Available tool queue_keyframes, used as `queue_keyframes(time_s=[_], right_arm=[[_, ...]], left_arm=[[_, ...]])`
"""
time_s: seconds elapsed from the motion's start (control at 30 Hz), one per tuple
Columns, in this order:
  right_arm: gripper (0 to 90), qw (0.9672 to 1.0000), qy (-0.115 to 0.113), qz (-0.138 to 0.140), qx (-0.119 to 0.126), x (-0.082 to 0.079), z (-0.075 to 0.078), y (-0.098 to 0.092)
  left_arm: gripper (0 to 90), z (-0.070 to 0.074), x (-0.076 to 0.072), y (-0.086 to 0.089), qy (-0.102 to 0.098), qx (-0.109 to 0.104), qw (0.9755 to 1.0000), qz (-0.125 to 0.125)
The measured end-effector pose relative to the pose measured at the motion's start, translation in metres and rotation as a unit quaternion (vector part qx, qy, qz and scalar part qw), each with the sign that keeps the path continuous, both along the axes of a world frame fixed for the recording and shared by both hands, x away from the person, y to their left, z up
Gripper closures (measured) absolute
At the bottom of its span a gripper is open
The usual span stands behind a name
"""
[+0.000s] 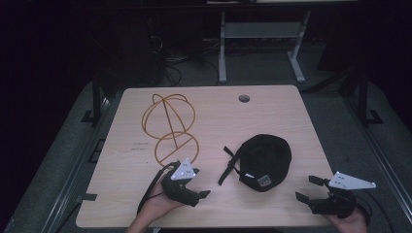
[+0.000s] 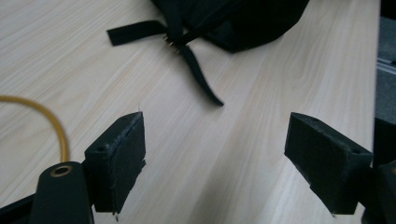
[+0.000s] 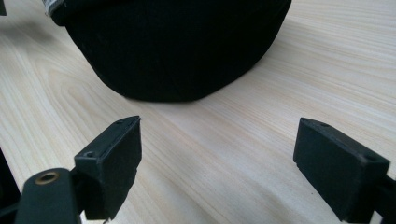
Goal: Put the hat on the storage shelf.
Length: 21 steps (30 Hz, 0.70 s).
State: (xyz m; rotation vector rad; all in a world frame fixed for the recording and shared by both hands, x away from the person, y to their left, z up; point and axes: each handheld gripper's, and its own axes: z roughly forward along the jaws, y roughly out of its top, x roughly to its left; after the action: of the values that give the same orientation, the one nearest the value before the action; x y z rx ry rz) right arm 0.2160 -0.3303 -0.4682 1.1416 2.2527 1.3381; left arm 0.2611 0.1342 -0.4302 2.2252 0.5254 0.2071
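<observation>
One black cap (image 1: 265,160) is lying on the tabletop (image 1: 301,141). Two straps (image 1: 228,165) are trailing from the cap on its left side, and one white label (image 1: 264,180) is showing at the cap's near edge. One yellow wire frame (image 1: 170,127) is standing to the left of the cap, and two rings are making it up, one farther from the cap and one nearer. One round hole (image 1: 244,98) is sitting in the tabletop beyond the cap. Two grippers are flanking the cap, the left gripper (image 1: 200,195) and the right gripper (image 1: 311,188), each one carrying two jaws and one grey plate.
</observation>
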Motion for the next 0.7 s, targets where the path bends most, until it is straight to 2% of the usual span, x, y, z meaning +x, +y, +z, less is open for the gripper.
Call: queue_keyframes(time_s=[0.2,0.3,0.7], right_arm=[[14.7,1.0000,0.001,0.001,0.000,0.000,0.000,0.001],[14.7,1.0000,0.000,-0.001,0.002,0.000,0.000,0.001],[14.7,1.0000,-0.001,0.001,0.002,0.000,0.000,0.000]], left_arm=[[20.2,0.007,0.001,-0.009,-0.002,-0.003,0.9999,-0.014],[20.2,0.011,0.002,-0.017,0.004,-0.012,0.9997,-0.020],[19.6,0.020,0.006,-0.040,-0.001,-0.007,0.9991,-0.043]])
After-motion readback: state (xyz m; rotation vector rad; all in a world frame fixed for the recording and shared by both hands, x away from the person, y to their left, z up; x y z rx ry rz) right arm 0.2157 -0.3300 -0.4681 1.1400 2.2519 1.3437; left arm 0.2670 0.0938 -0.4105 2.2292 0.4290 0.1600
